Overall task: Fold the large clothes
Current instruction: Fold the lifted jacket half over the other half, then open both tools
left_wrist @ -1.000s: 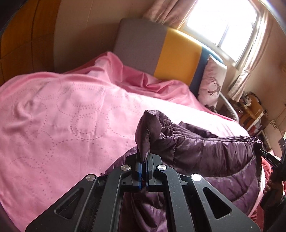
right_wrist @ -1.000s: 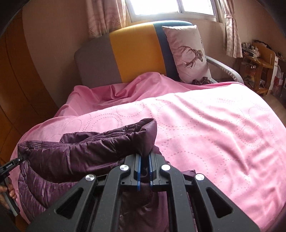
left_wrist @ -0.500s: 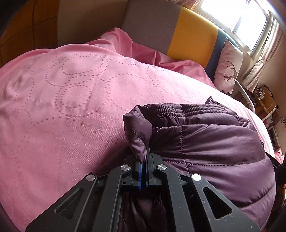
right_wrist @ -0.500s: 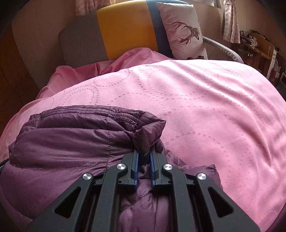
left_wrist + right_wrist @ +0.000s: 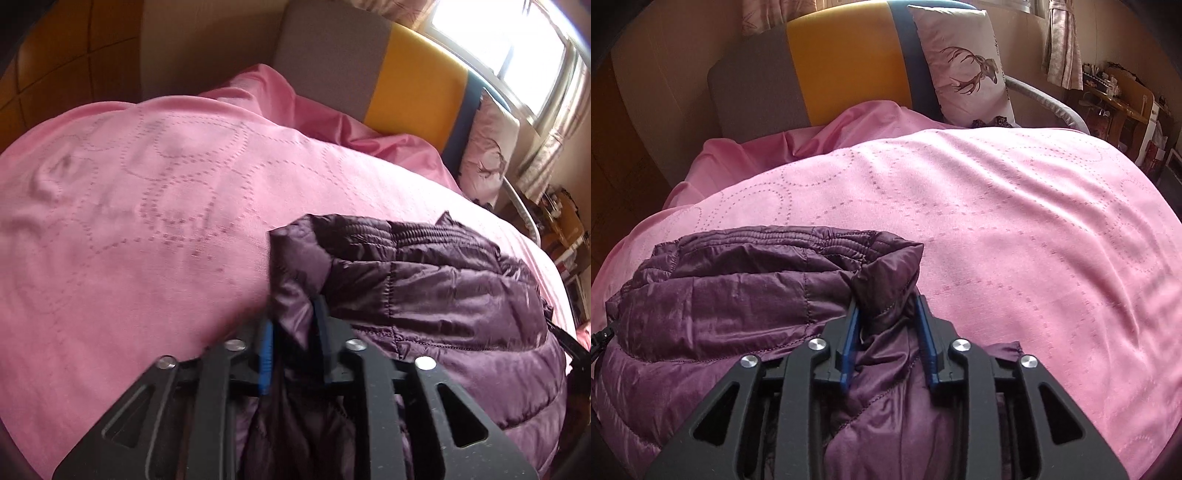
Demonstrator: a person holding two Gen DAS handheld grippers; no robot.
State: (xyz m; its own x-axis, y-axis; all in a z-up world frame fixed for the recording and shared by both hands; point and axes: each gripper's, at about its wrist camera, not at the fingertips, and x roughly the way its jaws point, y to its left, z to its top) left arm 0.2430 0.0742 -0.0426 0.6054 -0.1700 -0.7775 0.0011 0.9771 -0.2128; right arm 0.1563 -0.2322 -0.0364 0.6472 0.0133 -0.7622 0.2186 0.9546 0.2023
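A dark purple quilted jacket (image 5: 443, 302) lies folded over on the pink bedspread (image 5: 147, 221). My left gripper (image 5: 293, 314) sits low at the jacket's left corner; its jaws are opening, and a flap of the purple fabric still stands loose between the blue pads. In the right wrist view the jacket (image 5: 738, 295) fills the lower left, and my right gripper (image 5: 886, 306) is at its right corner. Its jaws are opening too, with the corner between them and gaps showing on both sides.
A grey, yellow and blue headboard (image 5: 842, 66) stands behind the bed, with a deer-print pillow (image 5: 964, 66) leaning on it. Wooden furniture (image 5: 1123, 99) crowds the far right by the curtained window (image 5: 517, 44). Wood panelling (image 5: 66, 62) lines the left wall.
Both grippers sank toward the bed with the jacket's corners, laying the top layer down. Both then went from shut on the fabric to parted jaws.
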